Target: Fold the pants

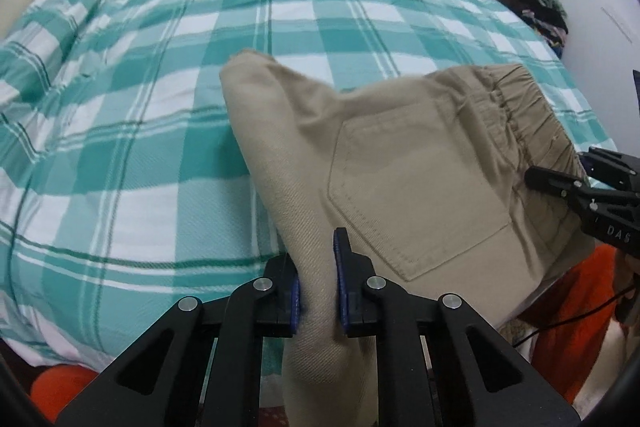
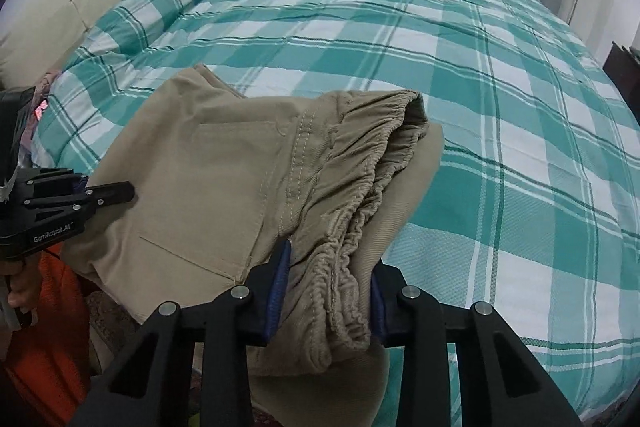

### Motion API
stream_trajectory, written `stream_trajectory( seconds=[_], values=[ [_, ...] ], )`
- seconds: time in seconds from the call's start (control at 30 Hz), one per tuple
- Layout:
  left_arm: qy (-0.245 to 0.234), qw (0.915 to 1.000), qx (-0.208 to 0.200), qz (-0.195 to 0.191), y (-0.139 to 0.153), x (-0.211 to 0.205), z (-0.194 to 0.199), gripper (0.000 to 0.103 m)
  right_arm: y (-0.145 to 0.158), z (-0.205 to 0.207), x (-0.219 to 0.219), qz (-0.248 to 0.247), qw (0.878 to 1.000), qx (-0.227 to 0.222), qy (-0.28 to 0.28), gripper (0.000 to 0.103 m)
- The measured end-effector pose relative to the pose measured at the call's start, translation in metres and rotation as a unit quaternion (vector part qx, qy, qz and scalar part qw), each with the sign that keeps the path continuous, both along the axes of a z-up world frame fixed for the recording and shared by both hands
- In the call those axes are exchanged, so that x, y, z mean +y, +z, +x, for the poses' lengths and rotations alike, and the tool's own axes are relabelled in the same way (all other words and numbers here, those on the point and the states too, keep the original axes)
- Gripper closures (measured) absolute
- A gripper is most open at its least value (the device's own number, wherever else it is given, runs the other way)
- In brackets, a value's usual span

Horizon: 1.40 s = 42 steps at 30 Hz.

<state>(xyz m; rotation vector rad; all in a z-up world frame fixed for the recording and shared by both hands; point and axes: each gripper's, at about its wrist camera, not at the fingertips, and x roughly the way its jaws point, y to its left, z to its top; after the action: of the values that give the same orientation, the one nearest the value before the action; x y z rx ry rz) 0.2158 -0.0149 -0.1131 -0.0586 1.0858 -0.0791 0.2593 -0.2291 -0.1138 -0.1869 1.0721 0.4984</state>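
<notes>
Below, both hand-held grippers' (image 1: pixel 318 287) (image 2: pixel 328 291) clamped pants (image 1: pixel 400 179) run out of frame.

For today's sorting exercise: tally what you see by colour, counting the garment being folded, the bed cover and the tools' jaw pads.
Beige: 1, the pants
Teal-and-white check: 1, the bed cover
Blue: 4, jaw pads, two on each gripper
Total: 6

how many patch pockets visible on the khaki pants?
1. The patch pocket is on the upward-facing panel of the khaki pants, just below the elastic waistband, between both grippers. Others may be hidden underneath.
</notes>
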Motion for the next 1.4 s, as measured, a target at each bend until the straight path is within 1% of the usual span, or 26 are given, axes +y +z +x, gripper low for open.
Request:
stream_trajectory(
  seconds=[0.13,0.23,0.37,0.47,0.53,0.57,0.6,0.63,0.67,0.7,0.73,0.77,0.8,0.83,0.87,0.93,1.0,1.1,1.17,1.23,1.3,1.37,1.4],
  values=[
    [0.008,0.9996,-0.025,-0.008,0.026,0.012,0.016,0.090,0.023,0.003,0.013,0.006,1.000,-0.017,0.015,0.068],
    [0.010,0.9989,-0.046,0.004,0.041,0.019,0.044,0.090,0.040,0.021,0.022,0.008,0.999,-0.039,0.019,0.068],
    [0.013,0.9969,-0.070,0.031,0.053,0.023,0.094,0.090,0.055,0.064,0.033,0.018,0.998,-0.063,0.010,0.068],
    [0.023,0.9946,-0.095,0.035,0.053,0.026,0.131,0.089,0.057,0.102,0.035,0.026,0.997,-0.074,-0.005,0.068],
    [0.033,0.9935,-0.102,0.039,0.040,0.030,0.157,0.078,0.052,0.132,0.029,0.042,0.996,-0.073,-0.029,0.068],
    [0.039,0.9934,-0.098,0.046,0.034,0.033,0.162,0.059,0.045,0.150,0.024,0.049,0.996,-0.066,-0.042,0.067],
    [0.056,0.9921,-0.091,0.065,0.026,0.038,0.165,0.043,0.035,0.166,0.017,0.046,0.996,-0.054,-0.054,0.064],
    [0.074,0.9894,-0.091,0.086,0.020,0.045,0.160,0.038,0.026,0.177,0.011,0.037,0.996,-0.042,-0.065,0.055],
    [0.079,0.9877,-0.098,0.093,0.018,0.050,0.151,0.031,0.020,0.184,0.005,0.023,0.996,-0.034,-0.077,0.051],
    [0.079,0.9860,-0.109,0.099,0.015,0.055,0.138,0.023,0.014,0.188,-0.005,-0.002,0.995,-0.036,-0.095,0.049],
    [0.077,0.9840,-0.119,0.109,0.012,0.059,0.120,0.018,0.014,0.186,-0.012,-0.011,0.994,-0.042,-0.101,0.046],
    [0.076,0.9822,-0.125,0.118,0.012,0.060,0.109,0.011,0.015,0.181,-0.022,-0.014,0.993,-0.049,-0.105,0.041],
    [0.076,0.9796,-0.133,0.130,0.011,0.062,0.094,0.008,0.016,0.173,-0.033,-0.015,0.992,-0.056,-0.111,0.025],
    [0.076,0.9770,-0.141,0.141,0.010,0.063,0.080,0.008,0.016,0.164,-0.042,-0.019,0.991,-0.062,-0.118,0.013],
    [0.076,0.9746,-0.149,0.149,0.010,0.062,0.066,0.006,0.016,0.156,-0.050,-0.025,0.989,-0.068,-0.126,0.010],
    [0.086,0.9716,-0.153,0.159,0.014,0.057,0.037,0.006,0.015,0.134,-0.064,-0.031,0.987,-0.077,-0.136,0.010],
    [0.090,0.9718,-0.155,0.153,0.023,0.052,0.017,0.004,0.016,0.117,-0.074,-0.027,0.986,-0.080,-0.145,0.009],
    [0.095,0.9697,-0.170,0.148,0.045,0.040,-0.011,0.003,0.021,0.081,-0.082,-0.010,0.983,-0.089,-0.158,0.003],
    [0.100,0.9649,-0.190,0.151,0.065,0.033,-0.030,0.002,0.029,0.056,-0.084,-0.004,0.982,-0.099,-0.163,0.003],
    [0.106,0.9601,-0.208,0.154,0.083,0.030,-0.041,0.001,0.041,0.036,-0.082,-0.003,0.981,-0.108,-0.163,0.002],
    [0.100,0.9575,-0.225,0.149,0.107,0.029,-0.049,0.001,0.059,0.021,-0.077,-0.004,0.980,-0.119,-0.159,0.002],
    [0.098,0.9553,-0.235,0.150,0.133,0.029,-0.055,0.001,0.085,0.009,-0.071,-0.004,0.979,-0.139,-0.152,0.002],
    [0.098,0.9530,-0.242,0.153,0.149,0.030,-0.059,0.001,0.107,0.002,-0.065,-0.004,0.977,-0.156,-0.146,0.002]
  ],
)
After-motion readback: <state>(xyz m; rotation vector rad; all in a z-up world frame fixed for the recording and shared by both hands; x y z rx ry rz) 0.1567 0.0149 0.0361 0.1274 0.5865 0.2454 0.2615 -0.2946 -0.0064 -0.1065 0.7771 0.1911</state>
